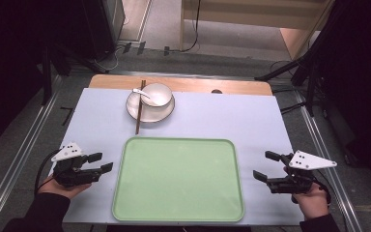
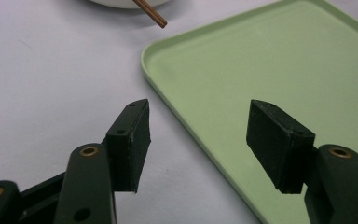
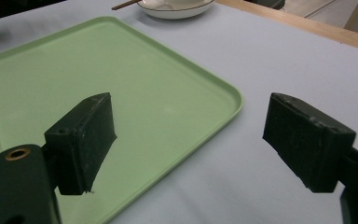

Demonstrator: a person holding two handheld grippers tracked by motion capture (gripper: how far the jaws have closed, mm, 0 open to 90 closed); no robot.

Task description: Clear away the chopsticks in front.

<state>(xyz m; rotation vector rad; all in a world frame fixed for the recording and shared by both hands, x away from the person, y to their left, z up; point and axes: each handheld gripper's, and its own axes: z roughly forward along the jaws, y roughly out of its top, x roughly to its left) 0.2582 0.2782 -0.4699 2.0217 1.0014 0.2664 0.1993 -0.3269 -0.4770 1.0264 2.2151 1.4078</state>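
Note:
An empty light green tray [image 1: 178,181] lies at the near middle of the pale table. Behind it a white bowl [image 1: 158,94] with a white spoon [image 1: 139,92] sits on a white plate [image 1: 149,113], and brown chopsticks [image 1: 139,108] lean across the plate's left rim. My left gripper [image 1: 105,161] rests left of the tray, open, with nothing between its jaws; in the left gripper view it [image 2: 198,126] straddles the tray's [image 2: 261,60] left rim. My right gripper [image 1: 260,165] sits right of the tray, open and empty, framing the tray's [image 3: 74,60] corner.
A wooden strip [image 1: 183,84] runs along the table's far edge. Metal rails [image 1: 24,150] flank the table on both sides. Stands and cables are on the floor beyond. A chopstick tip [image 2: 151,12] pokes in at the top of the left gripper view.

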